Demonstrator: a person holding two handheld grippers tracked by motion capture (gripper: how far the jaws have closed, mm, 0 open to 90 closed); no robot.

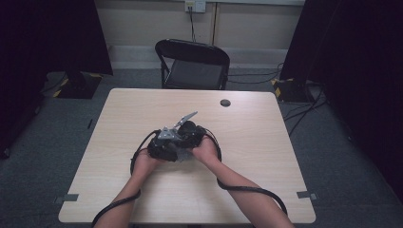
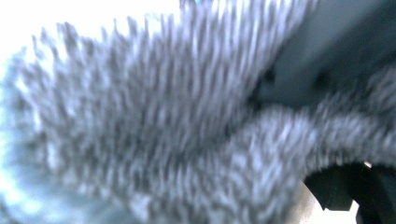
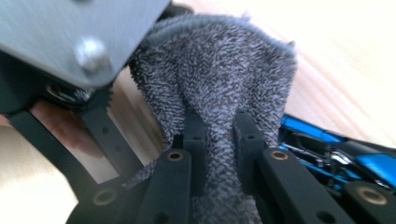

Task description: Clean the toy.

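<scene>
A person's two hands hold the left gripper and the right gripper close together at the middle of the table. The right gripper pinches a fuzzy grey cloth tight between its jaws. The cloth sits right up against the left gripper; whether that one is spread cannot be told. Behind the table stands a black chair.

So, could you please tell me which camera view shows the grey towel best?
The right gripper view: the grey towel sits sharp there, pinched between the right gripper jaws. The left gripper view gives a blurred close-up of its pile; the high view barely shows it between the hands.
</scene>
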